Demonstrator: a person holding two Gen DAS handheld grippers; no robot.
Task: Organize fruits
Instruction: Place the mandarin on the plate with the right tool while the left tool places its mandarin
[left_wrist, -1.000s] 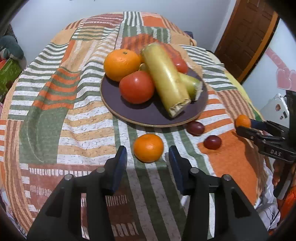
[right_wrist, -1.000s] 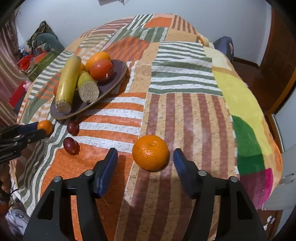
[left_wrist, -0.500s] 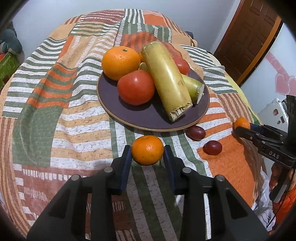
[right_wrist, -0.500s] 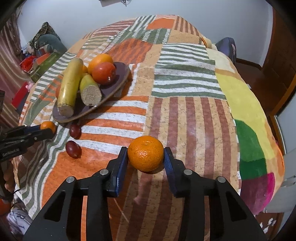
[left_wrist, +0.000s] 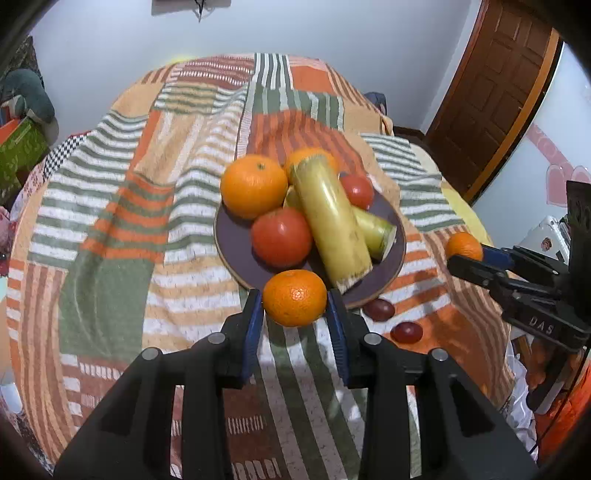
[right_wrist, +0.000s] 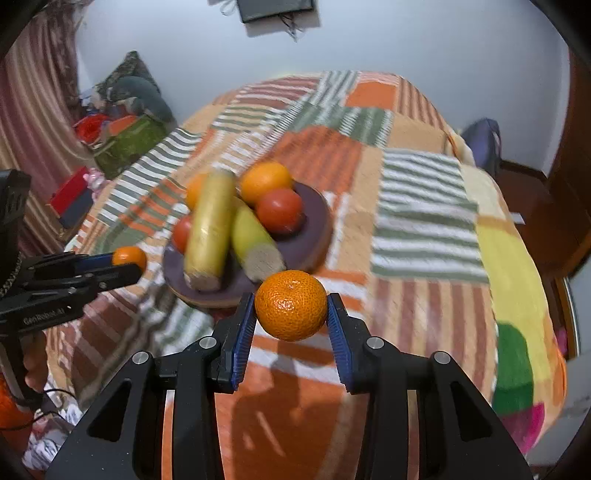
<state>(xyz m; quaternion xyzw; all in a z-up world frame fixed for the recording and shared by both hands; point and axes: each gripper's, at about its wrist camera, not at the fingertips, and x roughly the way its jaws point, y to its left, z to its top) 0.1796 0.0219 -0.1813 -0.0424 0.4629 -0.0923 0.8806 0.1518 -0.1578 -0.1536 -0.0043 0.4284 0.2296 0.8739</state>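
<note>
Both claws are loaded. Left claw (left_wrist: 295, 308) is clamped on a mandarin (left_wrist: 294, 297), held just off the plate (left_wrist: 231, 236) rim nearest the camera. Right claw (right_wrist: 291, 315) is clamped on a 2nd mandarin (right_wrist: 290, 304), also in the air & just short of the same plate (right_wrist: 316, 225), coming from the opposite side.

Key relation: the plate lies straight ahead of each claw along its fingers, so the drop needs a short push fwd, then opening up. Left looks a bit nearer, its fruit overlapping the rim in view; can't tell true height over the plate.

Free room is tight. The long yellow stalk (left_wrist: 330, 221) runs diagonally across the plate, cut end toward the left claw, w/ a shorter greenish piece (left_wrist: 373, 230) beside it. Bare plate shows mostly left of the tomato (left_wrist: 281, 236), on the left-claw side.

Materials: mandarins are round, pebbly-skinned, firm, likely to roll once freed. Tomato is smooth & glossy. Stalks are waxy cylinders w/ fibrous cut ends. Plate is dark, shallow, w/ a low lip, so prob little to stop a roller. It sits on a bed under a soft striped blanket (left_wrist: 110, 229), so it may tip if nudged.

2 small dark red fruits (left_wrist: 380, 309) lie on the blanket just off the rim, not yet collected.
</note>
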